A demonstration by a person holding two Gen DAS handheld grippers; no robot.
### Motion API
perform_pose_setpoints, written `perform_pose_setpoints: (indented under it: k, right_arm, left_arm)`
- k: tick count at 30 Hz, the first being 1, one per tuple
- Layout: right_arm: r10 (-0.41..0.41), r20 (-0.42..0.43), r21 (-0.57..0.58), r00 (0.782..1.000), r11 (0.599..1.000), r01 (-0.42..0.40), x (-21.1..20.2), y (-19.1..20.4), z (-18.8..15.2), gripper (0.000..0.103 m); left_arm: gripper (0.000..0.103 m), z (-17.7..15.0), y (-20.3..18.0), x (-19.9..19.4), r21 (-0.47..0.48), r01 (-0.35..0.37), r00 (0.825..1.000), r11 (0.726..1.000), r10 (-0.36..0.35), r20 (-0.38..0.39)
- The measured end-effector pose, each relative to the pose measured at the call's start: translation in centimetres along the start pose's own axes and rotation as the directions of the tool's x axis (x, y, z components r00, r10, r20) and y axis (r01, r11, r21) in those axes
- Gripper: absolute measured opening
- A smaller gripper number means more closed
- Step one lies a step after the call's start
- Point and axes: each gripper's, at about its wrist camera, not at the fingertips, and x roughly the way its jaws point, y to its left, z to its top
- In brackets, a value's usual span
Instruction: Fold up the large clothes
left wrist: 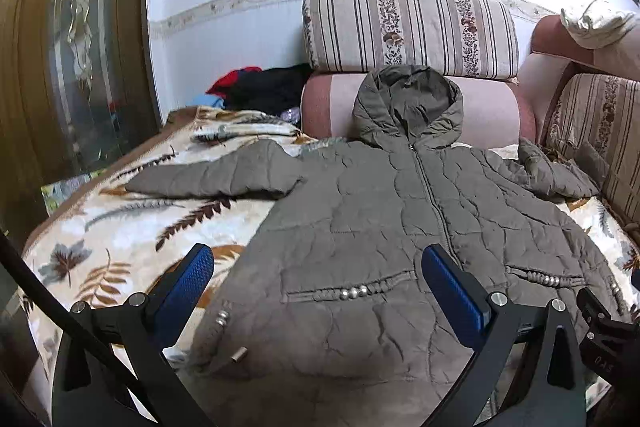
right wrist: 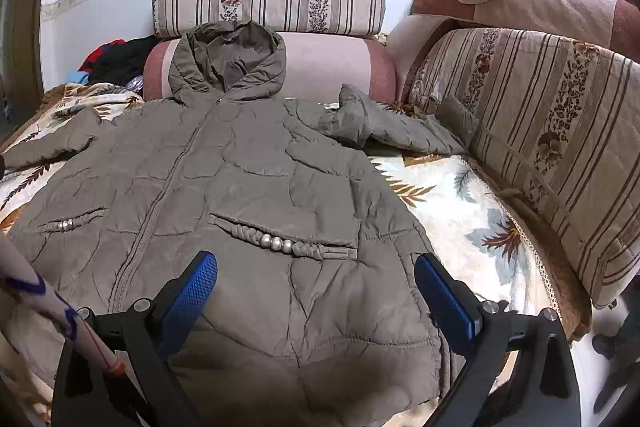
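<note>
We hover both the left hand-held gripper (left wrist: 318, 265) and right hand-held gripper (right wrist: 316, 271), released and empty, above the soft, puffy, likely slippery jacket (left wrist: 380, 227), best pinched at its hem corners.

Blanket (right wrist: 460, 211) bare right of jacket (right wrist: 240, 187); cushions (right wrist: 552, 131) wall far side.

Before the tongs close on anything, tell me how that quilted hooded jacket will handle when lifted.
The jacket is puffy and creased, so it will probably sag and drape rather than hold shape. Its smooth shell looks slippery; a pinch may slide off. The crumpled sleeve will likely dangle loose. Both left tongs and right tongs are open above it.
</note>
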Motion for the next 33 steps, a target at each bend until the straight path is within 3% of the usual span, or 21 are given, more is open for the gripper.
perform_pose_setpoints:
  k: [3,10,21,33]
  right_arm:
    - [0.012,-0.007,-0.030,1.000,0.999,-0.012,0.0,0.9,0.1,0.101]
    - [0.048,-0.013,-0.078,0.999,0.996,-0.049,-0.1,2.3,0.0,0.101]
    - [0.083,-0.084,-0.053,0.993,0.995,-0.088,0.8,2.2,-0.3,0.101]
    - [0.106,-0.113,-0.079,0.988,0.990,-0.115,1.0,3.5,-0.7,0.101]
  left_arm:
    - [0.103,0.3,0.5,0.2,-0.005,0.010,0.999,1.000,-0.010,-0.039]
    - [0.103,-0.8,1.9,1.7,-0.027,-0.048,0.986,0.998,0.043,-0.162]
    - [0.103,-1.8,1.5,3.9,-0.050,0.040,0.948,0.998,-0.054,-0.313]
    - [0.103,-2.4,1.9,5.1,-0.070,0.066,0.922,0.995,-0.088,-0.376]
